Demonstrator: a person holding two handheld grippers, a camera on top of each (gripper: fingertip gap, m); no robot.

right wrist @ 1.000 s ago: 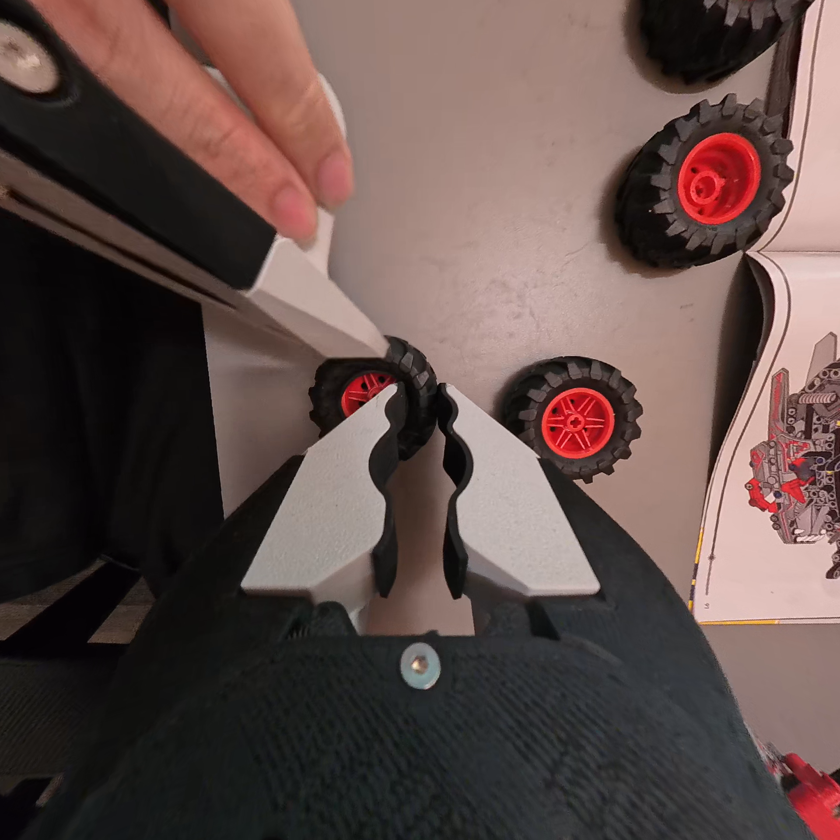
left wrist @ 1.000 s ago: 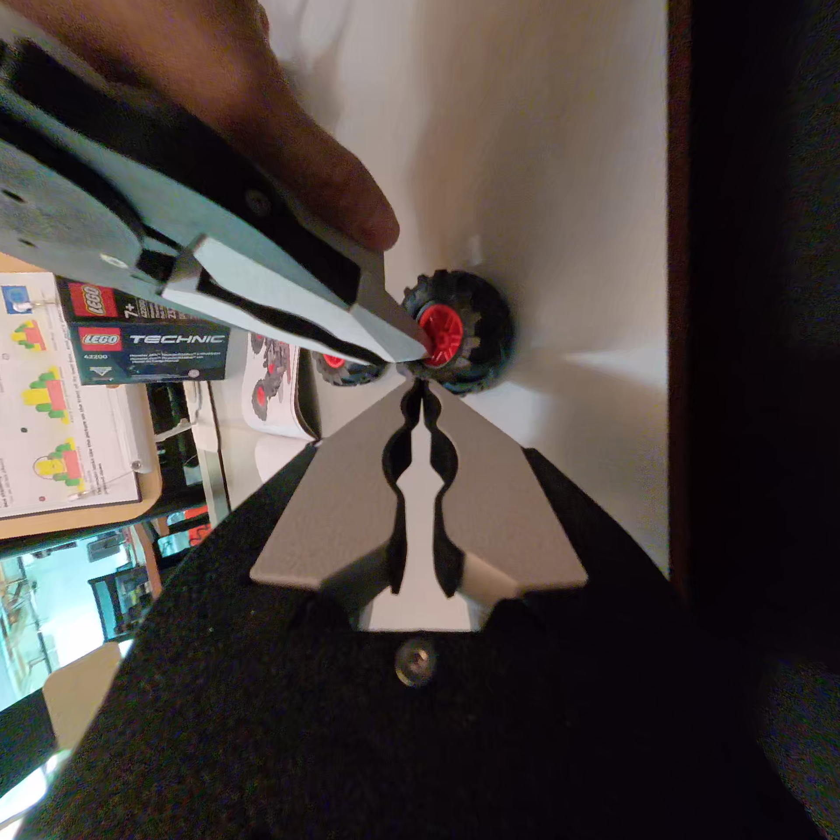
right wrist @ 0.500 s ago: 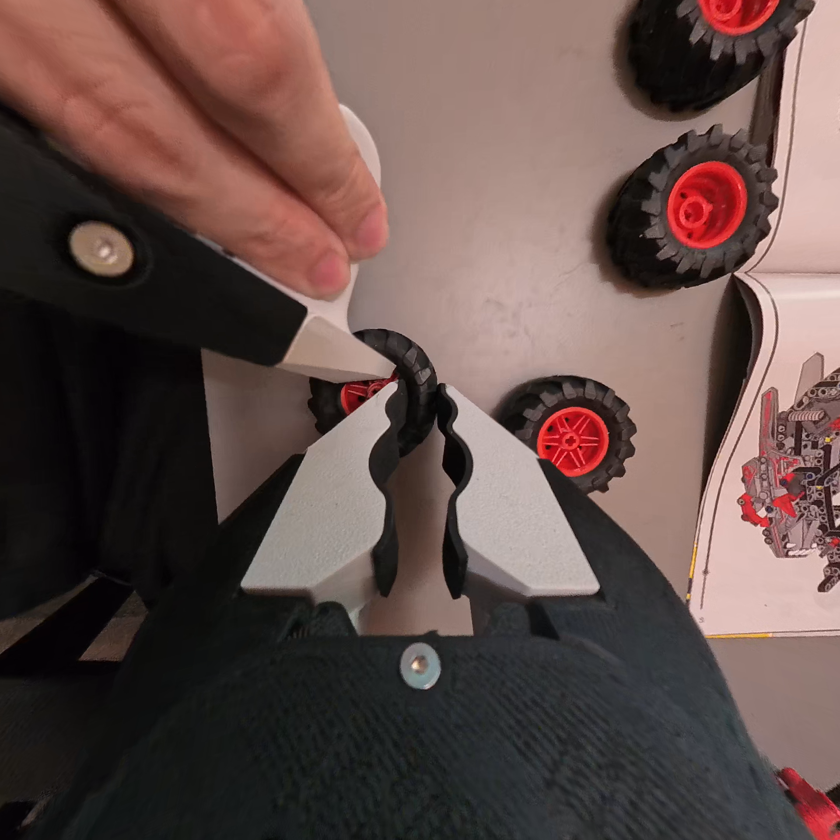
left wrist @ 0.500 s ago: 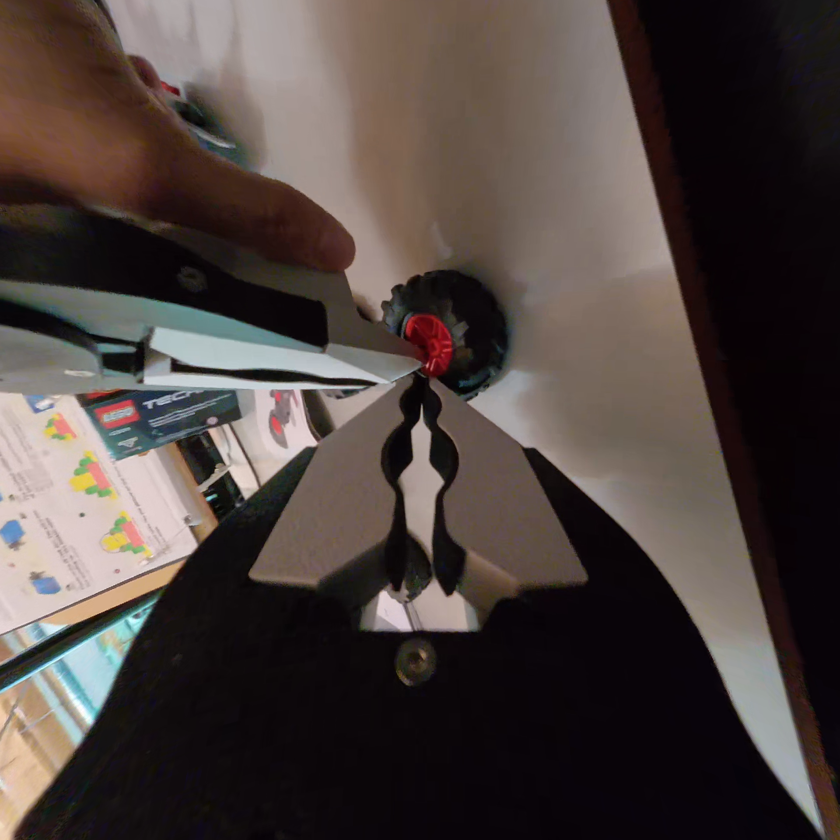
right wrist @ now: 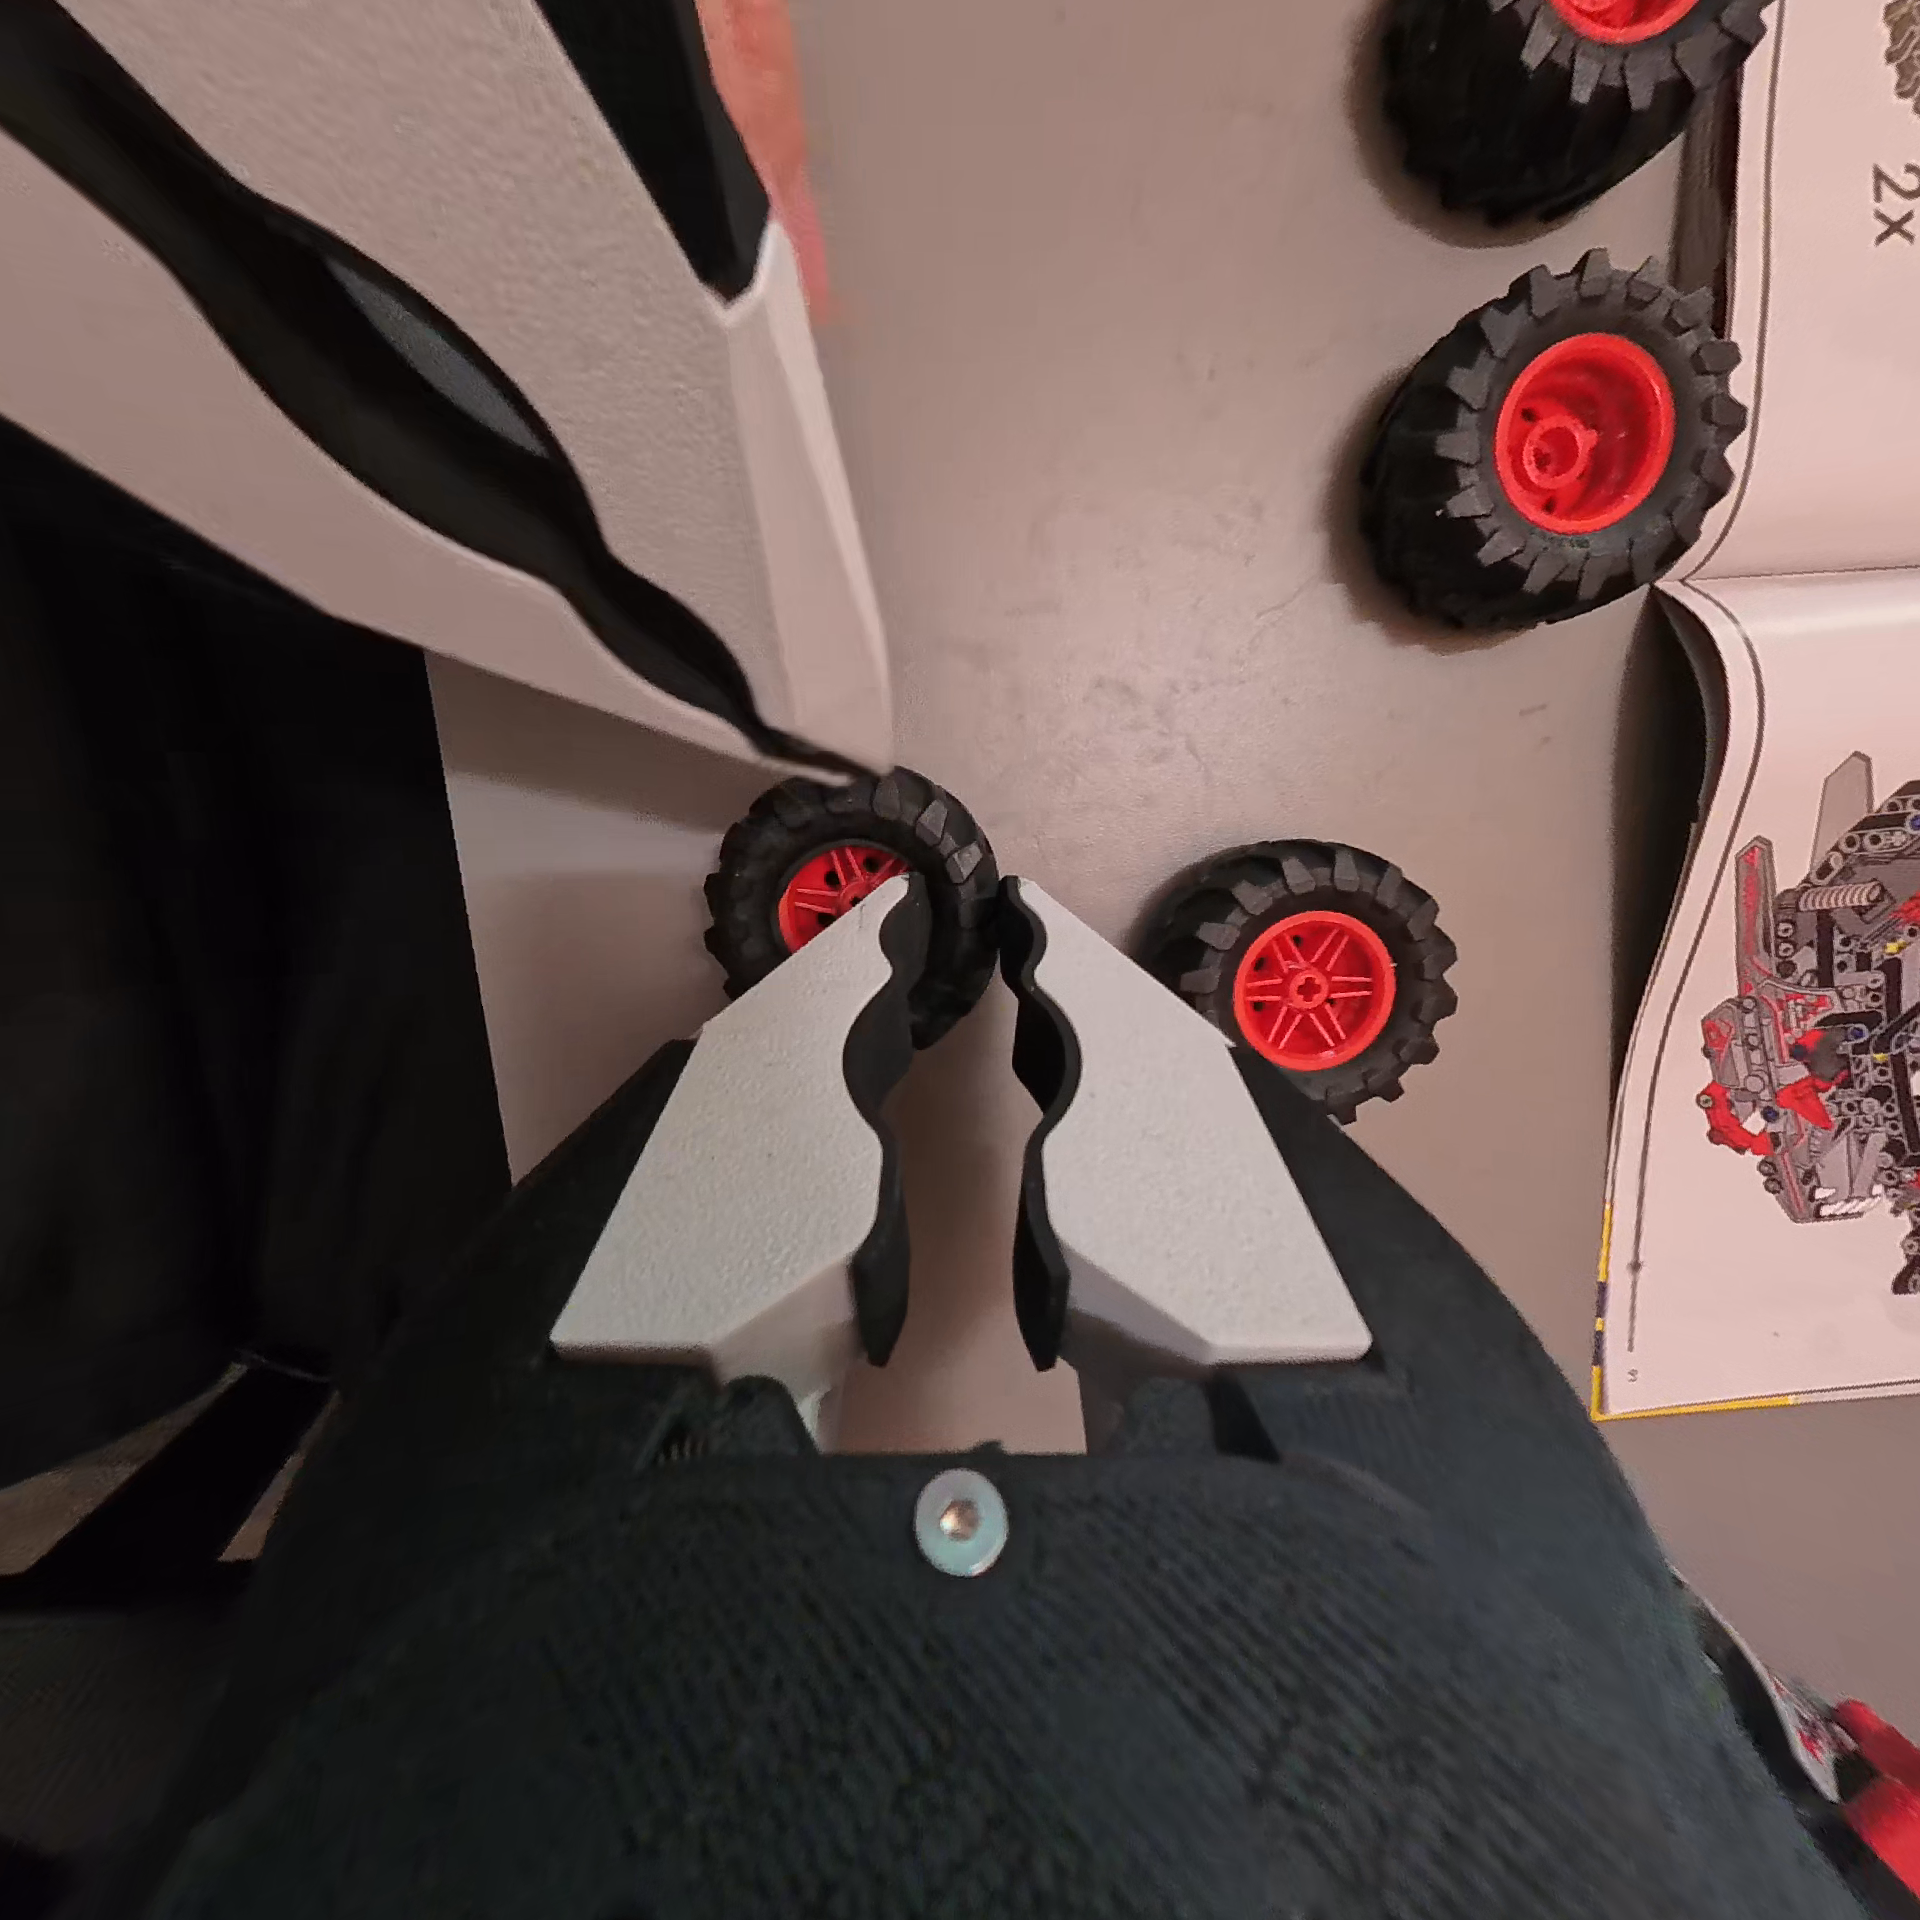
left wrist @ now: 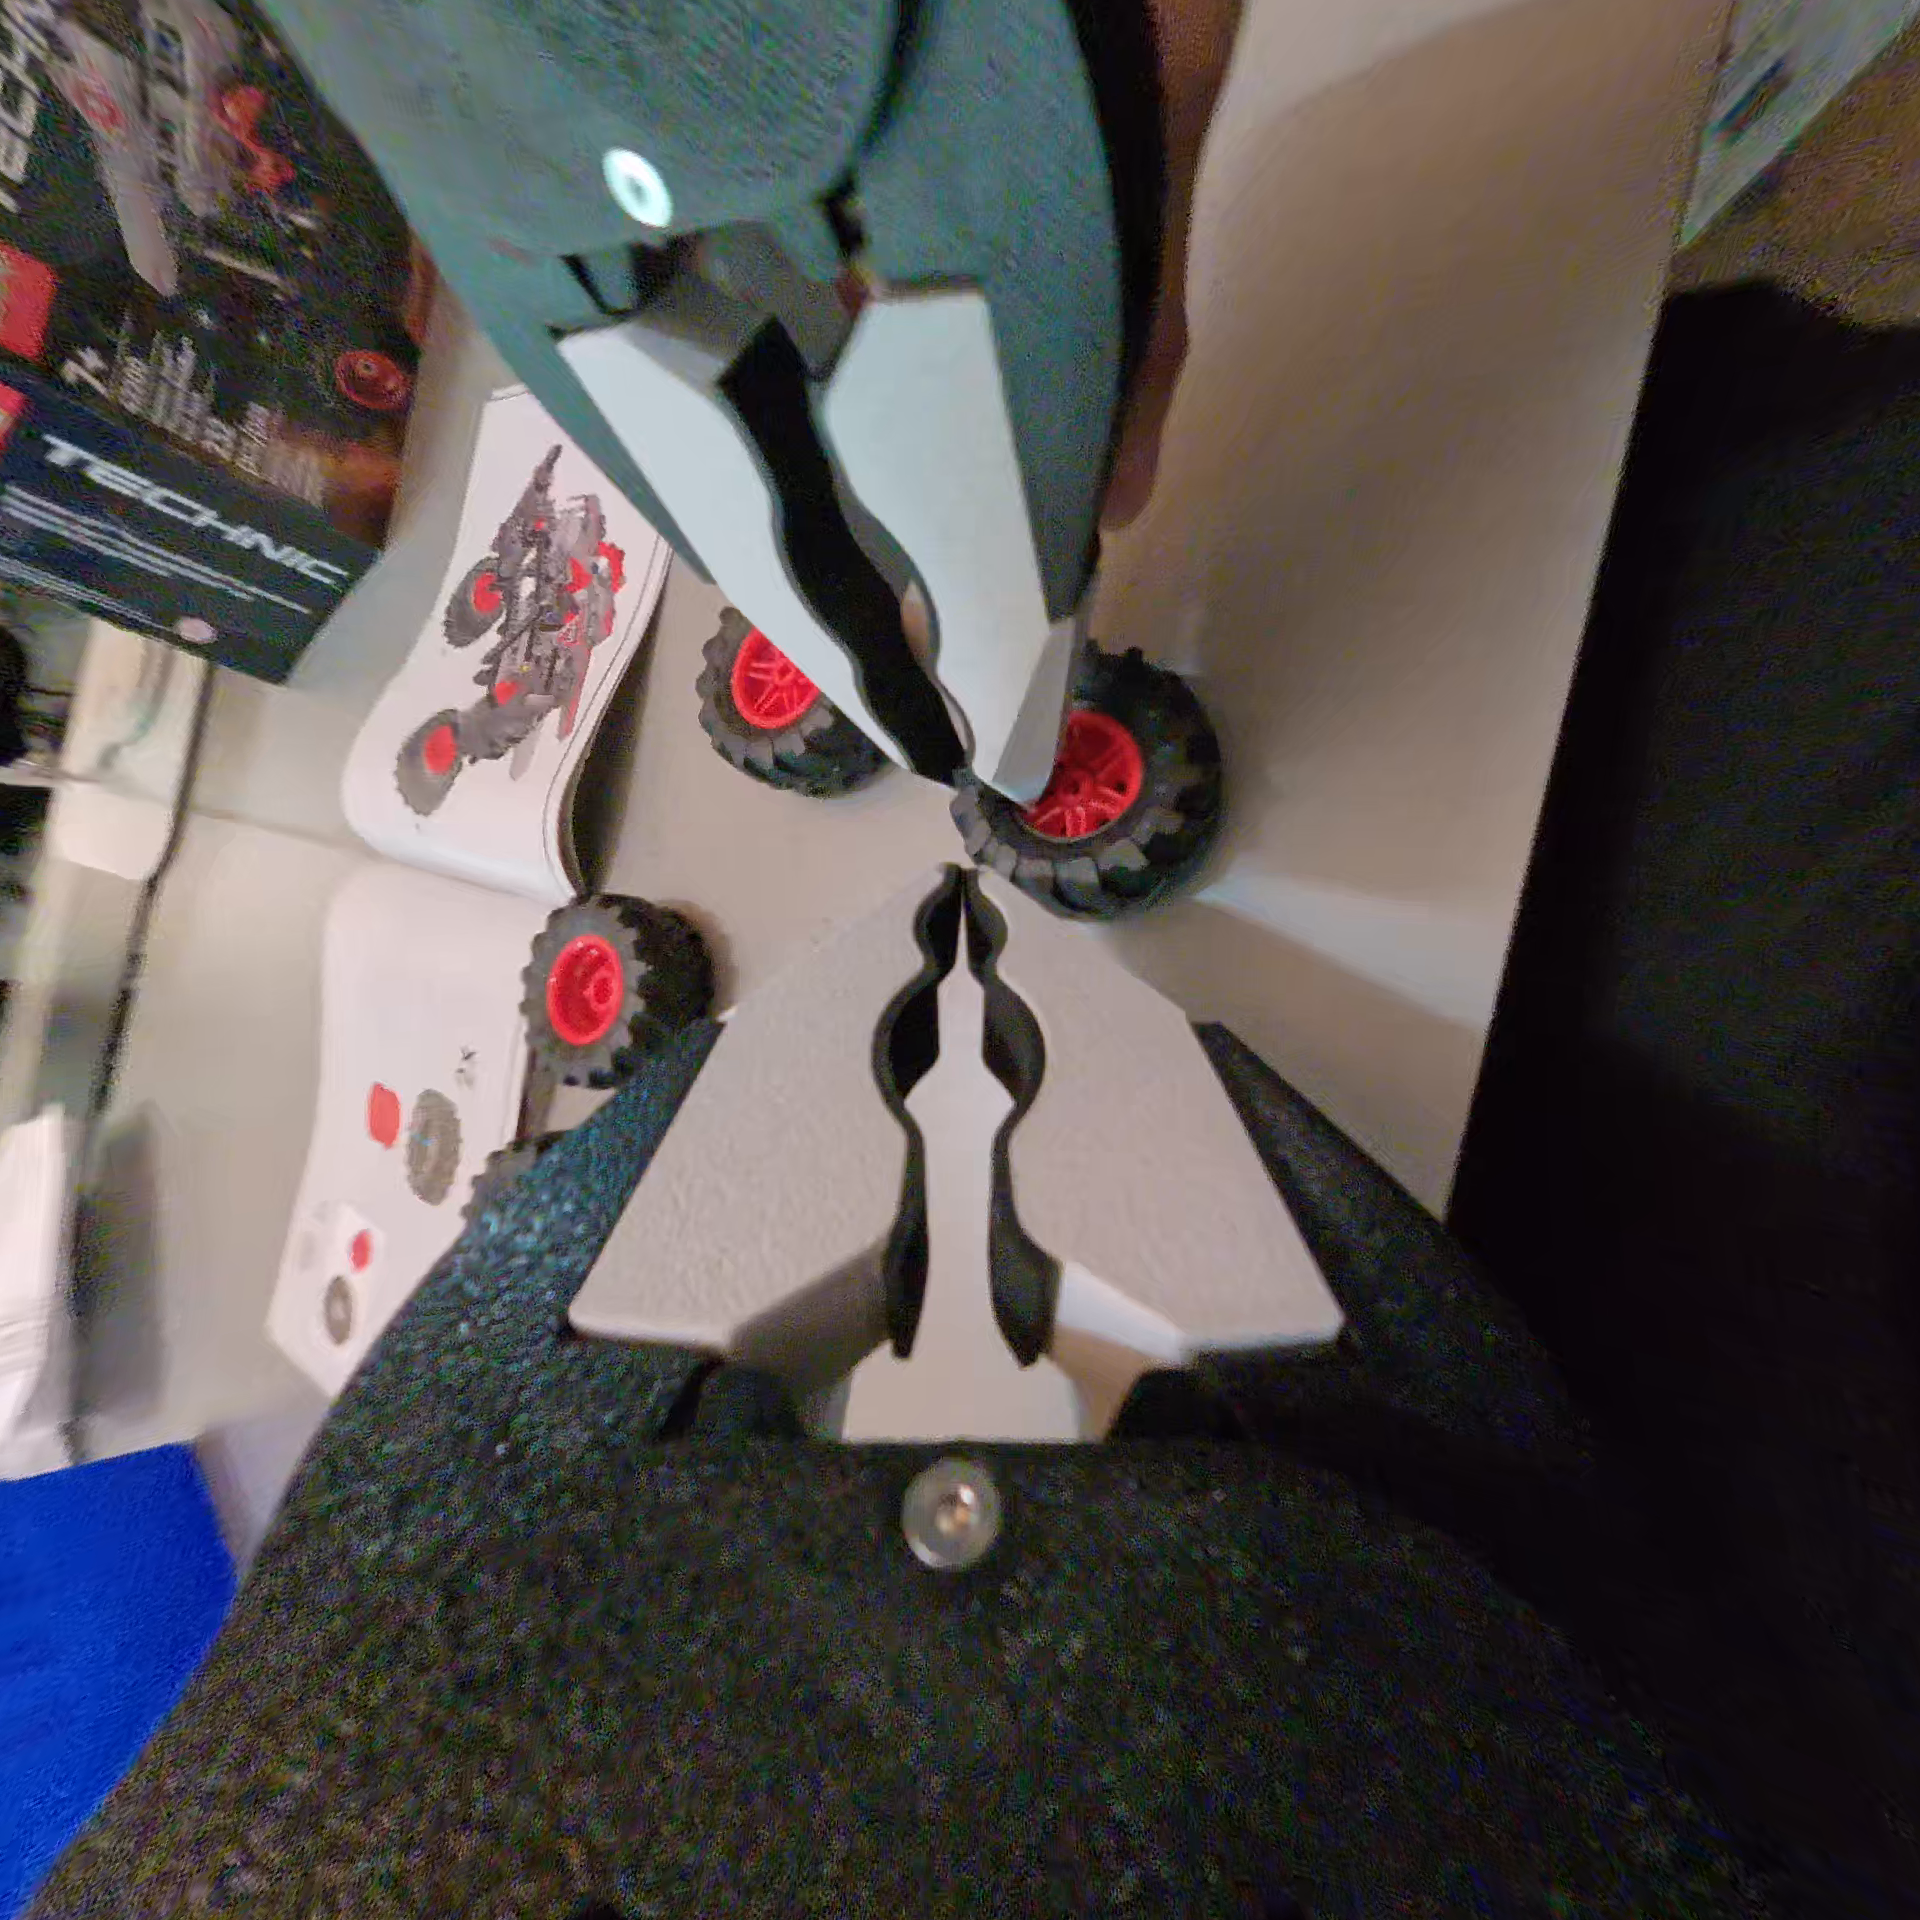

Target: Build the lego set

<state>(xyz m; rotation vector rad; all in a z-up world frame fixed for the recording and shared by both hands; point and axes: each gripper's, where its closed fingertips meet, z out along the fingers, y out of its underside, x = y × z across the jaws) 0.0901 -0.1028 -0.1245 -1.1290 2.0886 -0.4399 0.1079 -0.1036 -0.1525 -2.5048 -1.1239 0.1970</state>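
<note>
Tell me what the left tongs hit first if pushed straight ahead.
Most likely the small wheel just past the shut left tongs, where the right tongs already grip its tyre; exact depth is unclear.

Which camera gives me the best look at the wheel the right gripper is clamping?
Left wrist view: the wheel shows its red hub and tread, with only the right gripper at its rim. In the right wrist view, that gripper's own fingers cover it.

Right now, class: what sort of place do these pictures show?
Probably a hobby or work table set up for toy building: loose red-hubbed wheels, an open instruction booklet and the set's box lie there.
</note>
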